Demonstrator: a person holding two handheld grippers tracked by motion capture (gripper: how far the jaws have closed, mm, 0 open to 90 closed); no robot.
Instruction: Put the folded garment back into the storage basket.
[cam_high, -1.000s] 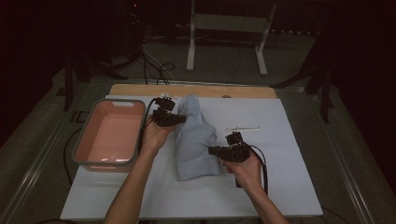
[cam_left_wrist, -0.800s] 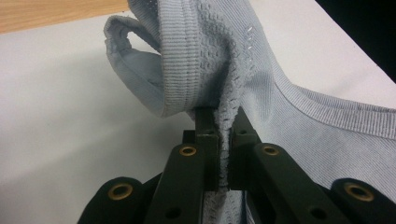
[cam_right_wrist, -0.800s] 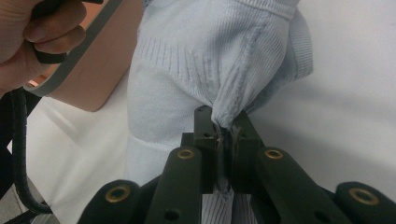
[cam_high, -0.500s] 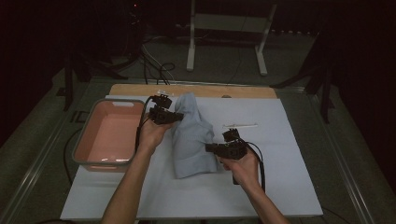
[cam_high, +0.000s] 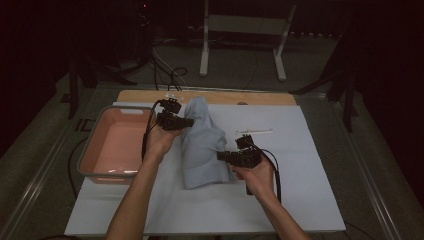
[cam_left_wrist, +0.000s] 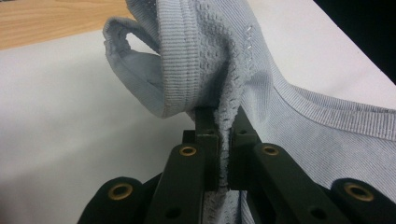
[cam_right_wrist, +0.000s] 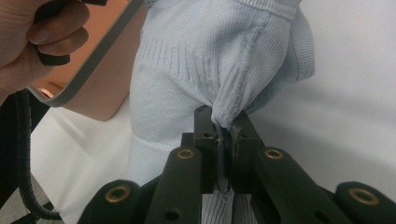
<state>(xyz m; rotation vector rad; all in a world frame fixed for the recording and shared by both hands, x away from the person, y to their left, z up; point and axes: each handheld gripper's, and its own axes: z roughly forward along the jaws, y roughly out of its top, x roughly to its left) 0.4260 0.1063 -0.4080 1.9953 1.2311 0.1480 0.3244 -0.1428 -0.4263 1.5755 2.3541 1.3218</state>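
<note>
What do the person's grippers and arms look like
Both grippers, left and right, are black, blocky tools. Each has two flat black link arms with brass-ringed pivot holes, ending in narrow rectangular jaws. A black cable trails from the left one, another from the right. The forearms are bare: no sleeves or gloves.

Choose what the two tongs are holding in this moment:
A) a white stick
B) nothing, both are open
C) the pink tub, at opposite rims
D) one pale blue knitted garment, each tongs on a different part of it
D: both the left tongs and the right tongs are shut on folds of the pale blue knitted garment.
</note>
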